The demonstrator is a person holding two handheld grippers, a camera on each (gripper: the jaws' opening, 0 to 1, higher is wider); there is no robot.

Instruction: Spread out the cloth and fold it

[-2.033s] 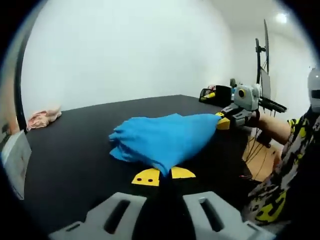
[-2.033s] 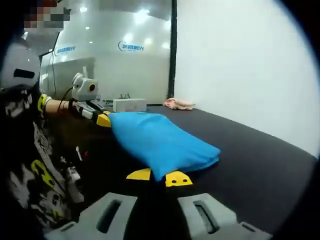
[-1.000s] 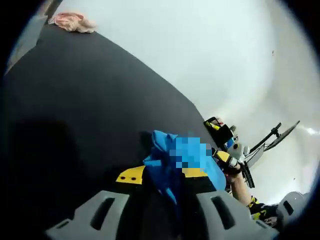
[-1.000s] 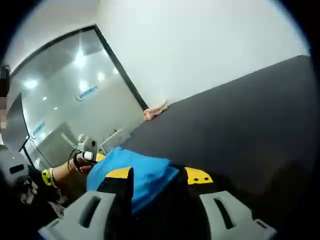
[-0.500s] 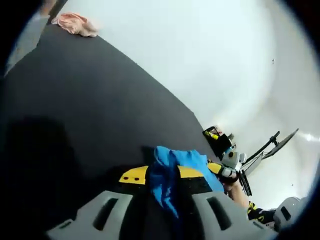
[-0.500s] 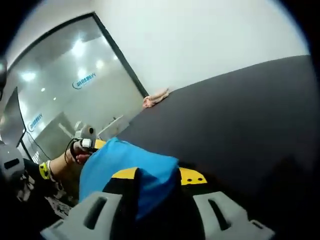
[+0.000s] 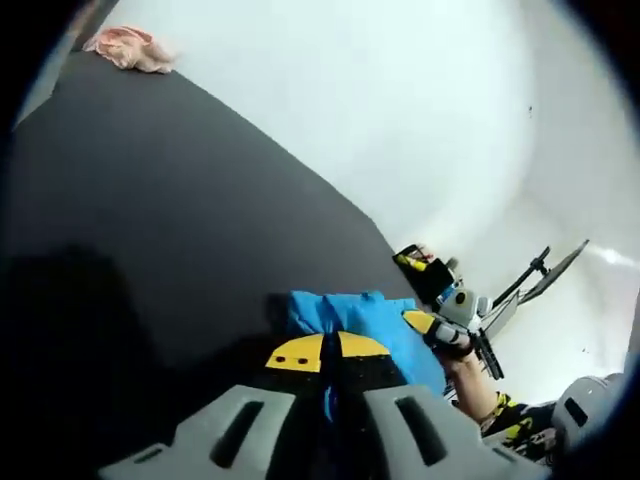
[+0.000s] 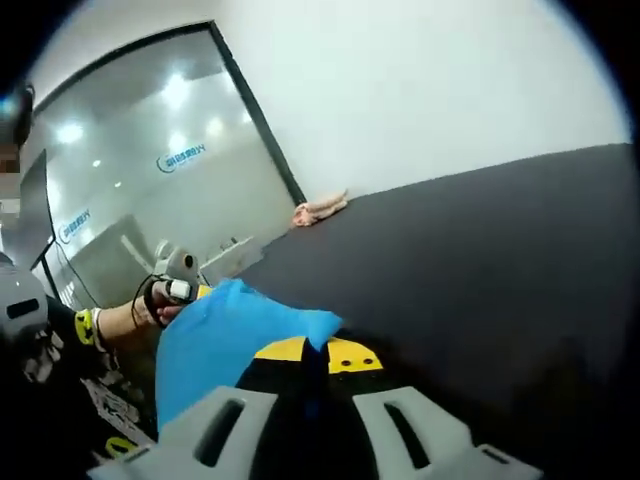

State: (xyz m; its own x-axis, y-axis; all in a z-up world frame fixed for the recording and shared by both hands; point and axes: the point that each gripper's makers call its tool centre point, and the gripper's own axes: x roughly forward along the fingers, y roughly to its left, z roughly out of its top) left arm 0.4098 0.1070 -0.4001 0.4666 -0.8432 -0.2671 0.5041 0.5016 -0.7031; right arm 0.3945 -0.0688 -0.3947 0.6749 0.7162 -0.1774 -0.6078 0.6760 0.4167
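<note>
Gripping the blue cloth (image 7: 360, 320) at lower centre of the left gripper view, the left gripper (image 7: 324, 352) has its yellow-tipped fingers closed together on the fabric above the black table (image 7: 150, 200). Lower centre of the right gripper view, the right gripper (image 8: 318, 354) likewise pinches the cloth's edge. A pink rag (image 7: 128, 48) lies at upper left, far off.

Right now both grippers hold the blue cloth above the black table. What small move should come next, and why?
Probably draw the two grippers apart. The left gripper and right gripper each have their jaws shut on the blue cloth, which hangs bunched between them, not flat. Pulling it taut should open it before it is lowered onto the black table.
</note>
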